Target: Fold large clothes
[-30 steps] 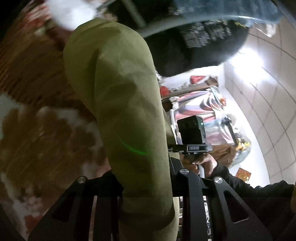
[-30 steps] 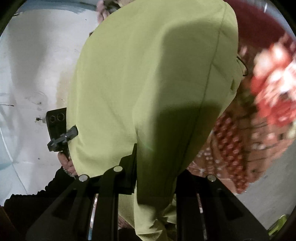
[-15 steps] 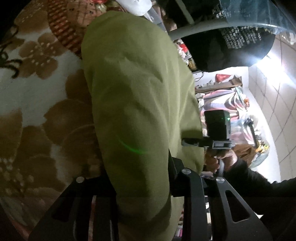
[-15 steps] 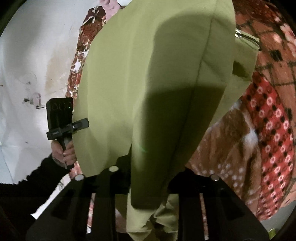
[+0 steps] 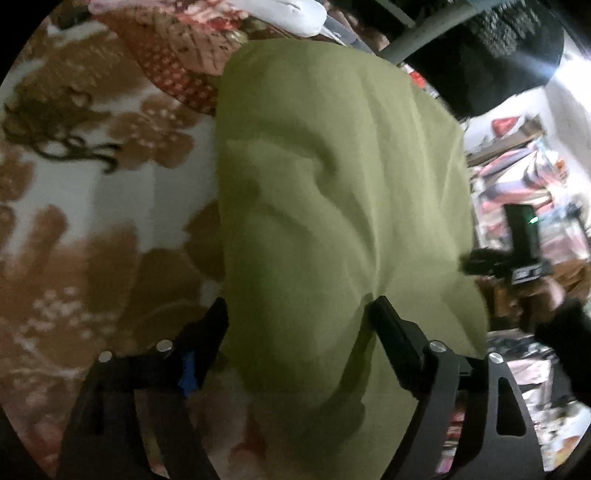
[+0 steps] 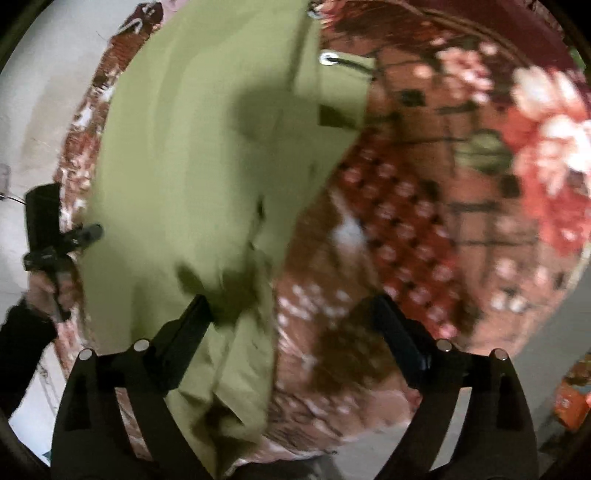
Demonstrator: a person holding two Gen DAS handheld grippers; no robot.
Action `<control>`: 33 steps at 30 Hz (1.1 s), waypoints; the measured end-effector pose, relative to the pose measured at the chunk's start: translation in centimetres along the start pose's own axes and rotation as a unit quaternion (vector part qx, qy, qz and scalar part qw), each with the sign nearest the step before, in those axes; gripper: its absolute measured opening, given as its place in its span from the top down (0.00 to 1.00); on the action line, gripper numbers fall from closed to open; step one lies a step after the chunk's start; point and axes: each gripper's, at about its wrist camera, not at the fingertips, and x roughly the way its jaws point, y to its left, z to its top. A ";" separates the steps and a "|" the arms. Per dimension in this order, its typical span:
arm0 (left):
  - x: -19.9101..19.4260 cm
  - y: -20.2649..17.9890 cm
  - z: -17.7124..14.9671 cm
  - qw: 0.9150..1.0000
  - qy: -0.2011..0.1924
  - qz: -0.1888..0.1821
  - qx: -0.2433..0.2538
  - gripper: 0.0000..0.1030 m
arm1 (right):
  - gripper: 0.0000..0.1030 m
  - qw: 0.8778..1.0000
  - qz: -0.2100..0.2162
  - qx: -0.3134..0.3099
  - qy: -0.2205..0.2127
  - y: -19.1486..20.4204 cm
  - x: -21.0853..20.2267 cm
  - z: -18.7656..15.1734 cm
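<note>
An olive-green garment (image 5: 332,192) lies folded lengthwise on a floral blanket. It also shows in the right wrist view (image 6: 192,155), with a metal eyelet and drawstring at its far end. My left gripper (image 5: 299,314) is open, its fingers spread either side of the cloth's near end. My right gripper (image 6: 291,306) is open; its left finger (image 6: 192,317) touches the cloth's near edge and its right finger is over the blanket. Each view shows the other gripper held in a hand beside the garment.
The brown and white floral blanket (image 5: 92,221) covers the bed, with a red patterned blanket (image 6: 461,166) to the right. A white pillow (image 5: 295,14) lies at the far end. A pale floor (image 6: 22,110) and cluttered shelves (image 5: 517,177) lie beyond the bed.
Both grippers were shut on the garment and holding it up. They have lowered it onto the blanket and opened, letting it go.
</note>
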 end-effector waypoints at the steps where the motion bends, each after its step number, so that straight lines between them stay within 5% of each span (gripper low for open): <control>1: -0.5 -0.3 0.2 1.000 -0.002 0.027 0.009 0.14 | 0.11 1.000 -0.025 -0.002 0.002 0.1 -0.4 -0.2; 4: -3.3 -2.4 0.5 0.990 -0.019 0.128 0.052 0.10 | 0.10 0.993 -0.111 -0.025 -0.008 0.8 -3.3 -1.1; 8: -7.0 -5.8 0.7 0.963 -0.071 0.235 0.110 0.05 | 0.05 0.993 -0.082 -0.031 -0.084 4.1 -8.2 -1.8; 12: -6.9 -8.3 0.1 0.964 -0.092 0.218 0.117 0.05 | 0.05 0.992 -0.048 -0.032 -0.112 8.0 -7.4 -1.4; 15: -2.8 -8.1 -1.1 0.960 -0.062 0.249 0.112 0.05 | 0.05 0.991 -0.059 -0.022 -0.121 10.0 -3.7 -1.1; 20: -0.1 -8.1 -3.4 0.968 -0.067 0.228 0.081 0.05 | 0.05 0.988 -0.110 0.002 -0.104 9.2 1.6 -2.4; 23: 0.7 -7.2 -4.0 0.974 -0.072 0.205 0.059 0.04 | 0.05 0.989 -0.080 0.006 -0.120 7.1 2.3 -3.8; 31: -1.3 -8.1 -3.2 0.952 -0.078 0.280 0.098 0.05 | 0.05 0.981 -0.132 -0.013 -0.143 5.2 -1.9 -4.8; 33: -3.1 -8.6 -1.6 0.955 -0.104 0.264 0.085 0.05 | 0.05 0.980 -0.112 -0.018 -0.163 5.8 -3.4 -4.5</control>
